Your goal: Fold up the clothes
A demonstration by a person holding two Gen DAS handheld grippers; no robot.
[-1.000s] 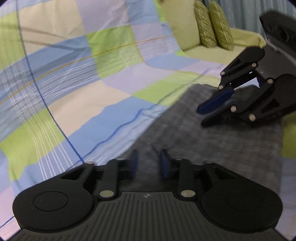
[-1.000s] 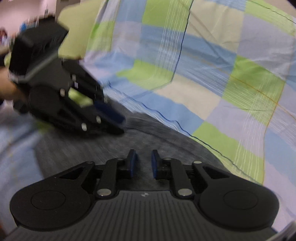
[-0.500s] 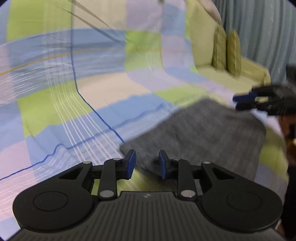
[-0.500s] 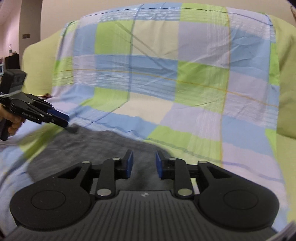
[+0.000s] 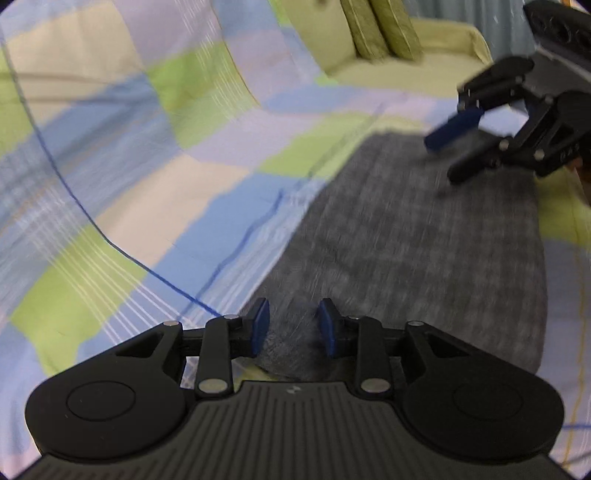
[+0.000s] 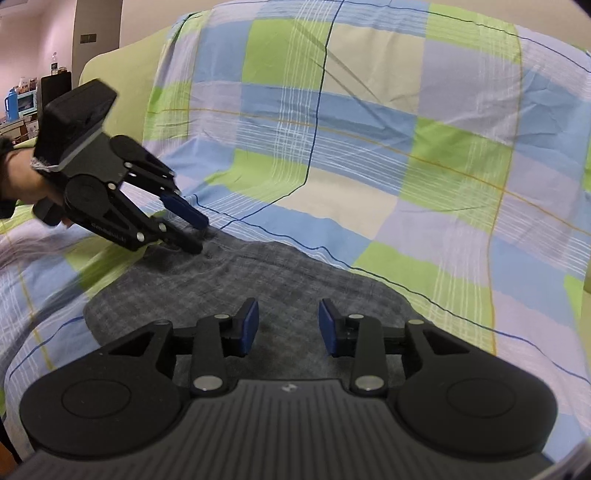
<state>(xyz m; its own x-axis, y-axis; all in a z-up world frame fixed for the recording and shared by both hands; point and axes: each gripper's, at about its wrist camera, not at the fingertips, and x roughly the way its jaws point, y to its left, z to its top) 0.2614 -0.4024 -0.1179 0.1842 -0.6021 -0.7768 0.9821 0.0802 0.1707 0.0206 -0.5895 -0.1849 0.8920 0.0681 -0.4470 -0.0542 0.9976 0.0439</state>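
Checked sheet (image 6: 369,192) in blue, green and lilac drapes your sofa (image 5: 424,70), with two green cushions (image 5: 380,29) at the far end. Your grey garment (image 6: 258,288) lies flat on it. Your left gripper (image 5: 293,328) sits at one edge, fingers parted with nothing between them. Your right gripper (image 6: 286,326) is spread wide at the opposite edge, empty too (the lettering on each gripper's side is too blurred to read).

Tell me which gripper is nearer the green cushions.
Right. The right gripper hovers over the grey garment at its end toward the cushions; the left gripper is at the garment's opposite end, farther from them.
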